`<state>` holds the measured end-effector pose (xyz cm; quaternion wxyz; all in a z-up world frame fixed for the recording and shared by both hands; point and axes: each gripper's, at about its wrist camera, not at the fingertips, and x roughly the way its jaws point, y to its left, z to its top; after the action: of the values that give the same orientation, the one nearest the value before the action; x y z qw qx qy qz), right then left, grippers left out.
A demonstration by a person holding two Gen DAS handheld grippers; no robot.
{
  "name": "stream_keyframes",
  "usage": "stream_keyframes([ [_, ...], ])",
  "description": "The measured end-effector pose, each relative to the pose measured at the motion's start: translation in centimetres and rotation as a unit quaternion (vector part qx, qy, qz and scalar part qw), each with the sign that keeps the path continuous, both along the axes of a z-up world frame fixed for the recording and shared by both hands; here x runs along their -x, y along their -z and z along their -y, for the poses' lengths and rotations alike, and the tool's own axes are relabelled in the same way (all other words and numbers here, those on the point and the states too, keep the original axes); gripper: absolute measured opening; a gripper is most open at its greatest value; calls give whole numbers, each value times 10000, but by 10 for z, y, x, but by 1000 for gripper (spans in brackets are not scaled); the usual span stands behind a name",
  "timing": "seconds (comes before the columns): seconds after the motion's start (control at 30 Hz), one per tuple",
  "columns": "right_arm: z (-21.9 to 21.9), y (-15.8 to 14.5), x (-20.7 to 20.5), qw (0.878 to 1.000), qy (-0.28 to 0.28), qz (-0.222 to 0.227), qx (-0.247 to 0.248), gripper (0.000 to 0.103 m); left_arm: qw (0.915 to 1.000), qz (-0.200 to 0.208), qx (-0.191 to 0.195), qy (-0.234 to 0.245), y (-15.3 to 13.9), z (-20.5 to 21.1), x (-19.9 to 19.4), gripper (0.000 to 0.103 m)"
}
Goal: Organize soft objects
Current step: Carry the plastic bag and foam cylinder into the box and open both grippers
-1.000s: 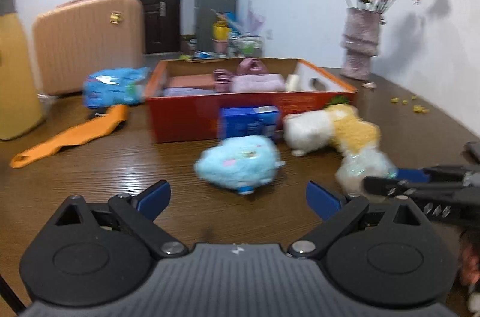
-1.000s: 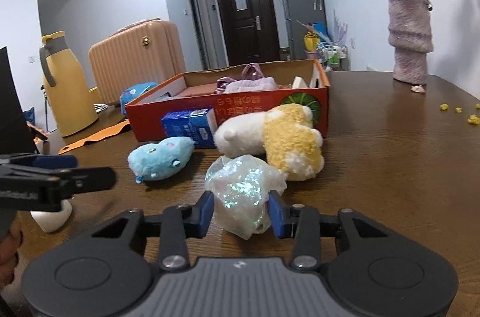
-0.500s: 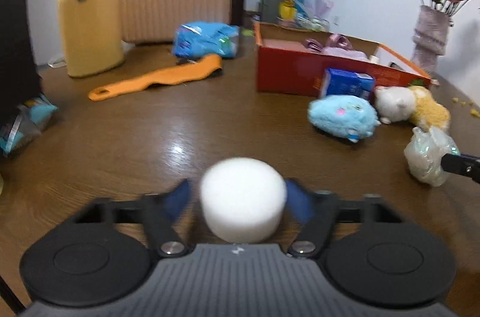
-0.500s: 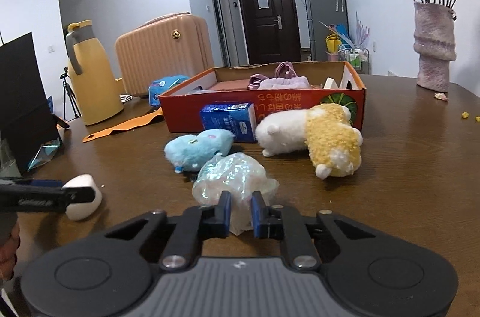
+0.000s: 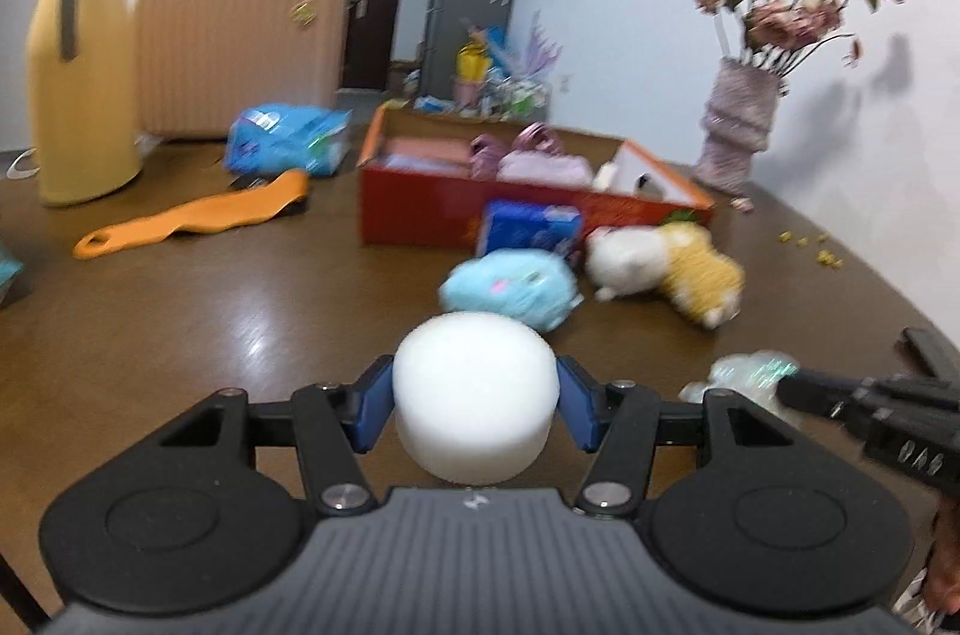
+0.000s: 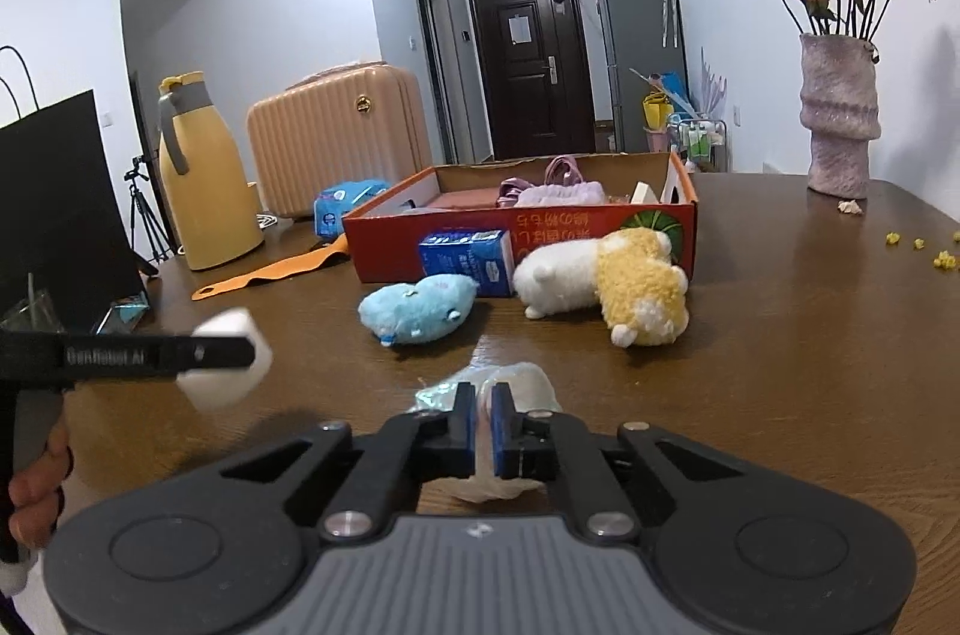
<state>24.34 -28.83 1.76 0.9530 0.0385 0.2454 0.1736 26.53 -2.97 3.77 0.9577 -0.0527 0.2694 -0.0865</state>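
Observation:
My left gripper (image 5: 474, 410) is shut on a round white foam sponge (image 5: 474, 395), lifted off the table; the sponge (image 6: 231, 365) also shows at the left of the right wrist view. My right gripper (image 6: 483, 425) is shut on a crinkly iridescent plastic bundle (image 6: 522, 386), squeezed thin between the blue pads; the bundle (image 5: 744, 374) appears at the right of the left wrist view. Ahead on the table lie a light blue plush (image 6: 420, 308) and a white-and-yellow plush (image 6: 606, 284). Behind them stands an open red cardboard box (image 6: 600, 227) holding pink and purple soft items.
A blue tissue pack (image 6: 465, 260) leans on the box front. A yellow thermos (image 6: 204, 179), a peach suitcase (image 6: 336, 137), an orange strap (image 6: 270, 269) and a black bag (image 6: 60, 191) stand to the left. A vase of flowers (image 6: 837, 119) sits at the back right.
My left gripper swung onto the white sponge, closed on it and lifted it. My right gripper closed fully on the plastic bundle and raised it off the table.

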Motion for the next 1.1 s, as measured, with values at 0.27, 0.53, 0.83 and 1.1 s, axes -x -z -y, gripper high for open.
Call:
stream_keyframes([
  [0.27, 13, -39, -33, 9988, -78, 482, 87, 2, 9969, 415, 117, 655, -46, 26, -85, 58],
  [0.53, 20, -90, -188, 9970, -233, 487, 553, 3, 9951, -90, -473, 859, -38, 63, -241, 58],
  [0.83, 6, -32, -346, 9884, 389, -676, 1304, 24, 9898, -693, -757, 986, 9, 80, -320, 84],
  [1.1, 14, -55, -326, 9919, 491, -375, 1109, 41, 9940, -360, -553, 878, -30, 55, -289, 85],
])
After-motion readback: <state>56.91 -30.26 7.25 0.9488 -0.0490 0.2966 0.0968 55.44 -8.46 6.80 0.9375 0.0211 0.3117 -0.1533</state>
